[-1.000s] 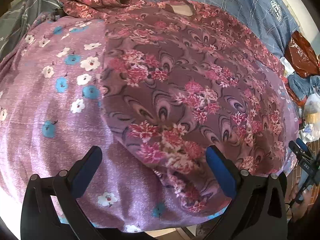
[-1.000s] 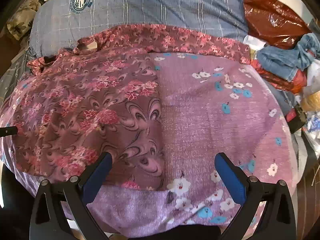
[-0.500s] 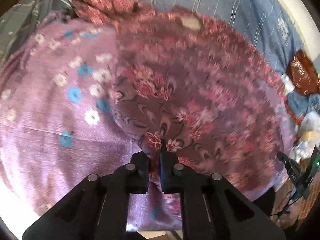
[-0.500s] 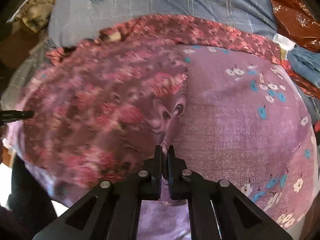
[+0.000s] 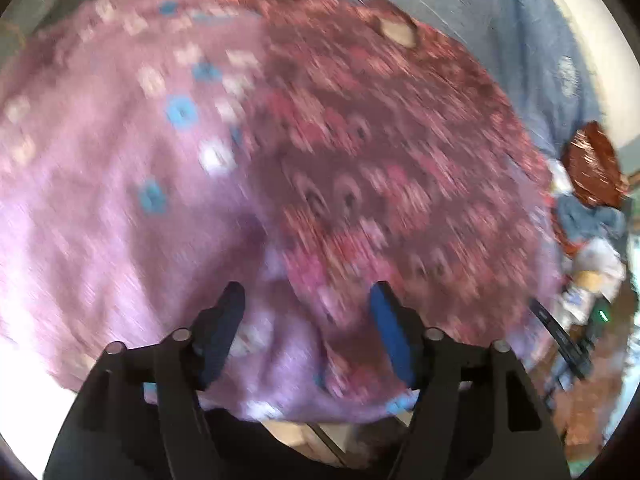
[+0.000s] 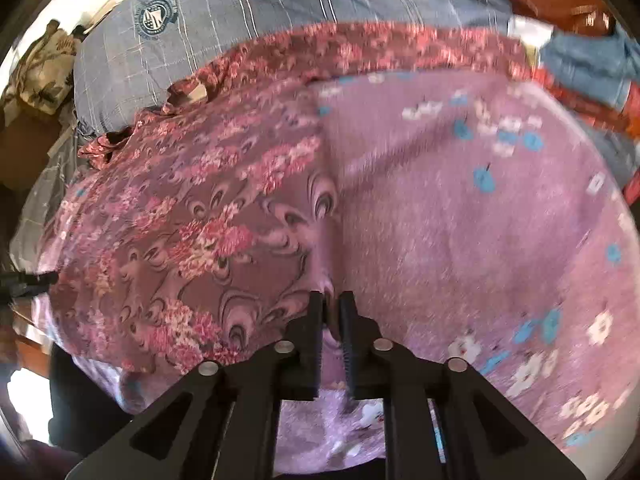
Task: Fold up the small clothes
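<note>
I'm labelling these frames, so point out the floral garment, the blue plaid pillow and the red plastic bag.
floral garment (image 6: 192, 240): right wrist view, its peacock-patterned middle.
blue plaid pillow (image 6: 248, 8): right wrist view, bare fabric beside the crest.
red plastic bag (image 5: 592, 168): left wrist view, its crinkled face.

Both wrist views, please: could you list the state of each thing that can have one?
Maroon floral garment: spread flat, its edge bunched at the right gripper.
Lilac flower-print cloth: spread out beneath the garment.
Left gripper: open, jaws just opening, gripping nothing.
Right gripper: jaws just opening, a narrow gap, cloth puckered between.
Blue checked sheet: lying flat.
</note>
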`<state>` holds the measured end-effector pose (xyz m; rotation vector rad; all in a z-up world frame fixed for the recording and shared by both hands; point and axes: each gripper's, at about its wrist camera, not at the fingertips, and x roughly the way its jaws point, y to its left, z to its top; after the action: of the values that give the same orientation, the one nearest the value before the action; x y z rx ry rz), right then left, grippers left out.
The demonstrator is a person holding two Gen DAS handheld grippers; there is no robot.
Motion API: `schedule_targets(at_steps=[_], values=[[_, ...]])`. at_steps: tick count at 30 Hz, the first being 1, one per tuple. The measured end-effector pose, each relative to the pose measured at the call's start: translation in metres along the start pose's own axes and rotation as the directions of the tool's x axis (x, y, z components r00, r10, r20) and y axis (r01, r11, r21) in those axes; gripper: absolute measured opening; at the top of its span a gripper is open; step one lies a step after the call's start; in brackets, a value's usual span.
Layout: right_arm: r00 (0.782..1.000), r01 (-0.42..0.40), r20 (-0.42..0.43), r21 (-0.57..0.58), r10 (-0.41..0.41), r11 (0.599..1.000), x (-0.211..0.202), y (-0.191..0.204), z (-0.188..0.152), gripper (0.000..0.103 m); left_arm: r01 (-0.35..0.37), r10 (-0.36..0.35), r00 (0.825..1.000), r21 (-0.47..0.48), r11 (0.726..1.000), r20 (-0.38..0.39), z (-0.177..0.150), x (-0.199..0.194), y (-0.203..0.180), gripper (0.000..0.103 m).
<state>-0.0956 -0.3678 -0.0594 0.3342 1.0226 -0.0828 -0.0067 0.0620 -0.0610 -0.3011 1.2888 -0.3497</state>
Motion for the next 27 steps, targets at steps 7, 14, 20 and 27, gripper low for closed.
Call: schedule_targets(at_steps=[7, 14, 20, 27], values=[[1.000, 0.023, 0.010, -0.045, -0.022, 0.999, 0.008, 0.012, -0.002, 0.040, 0.234, -0.231, 0.971, 0.059, 0.970, -0.056, 0.002, 0.006, -0.058, 0.004], [1.000, 0.012, 0.014, -0.020, -0.012, 1.000, 0.012, 0.010, -0.001, 0.044, 0.118, -0.134, 0.989, 0.207, 0.971, 0.067, 0.028, -0.005, -0.103, 0.076], [1.000, 0.008, 0.025, -0.045, -0.007, 0.999, 0.014, 0.014, -0.003, 0.053, 0.106, -0.100, 0.993, 0.104, 0.989, -0.056, 0.019, 0.040, -0.070, 0.054], [0.996, -0.070, 0.058, -0.039, 0.073, 0.997, -0.006, 0.016, -0.004, 0.004, 0.061, -0.065, 0.995, 0.052, 0.997, 0.077, 0.011, -0.030, -0.045, 0.006]])
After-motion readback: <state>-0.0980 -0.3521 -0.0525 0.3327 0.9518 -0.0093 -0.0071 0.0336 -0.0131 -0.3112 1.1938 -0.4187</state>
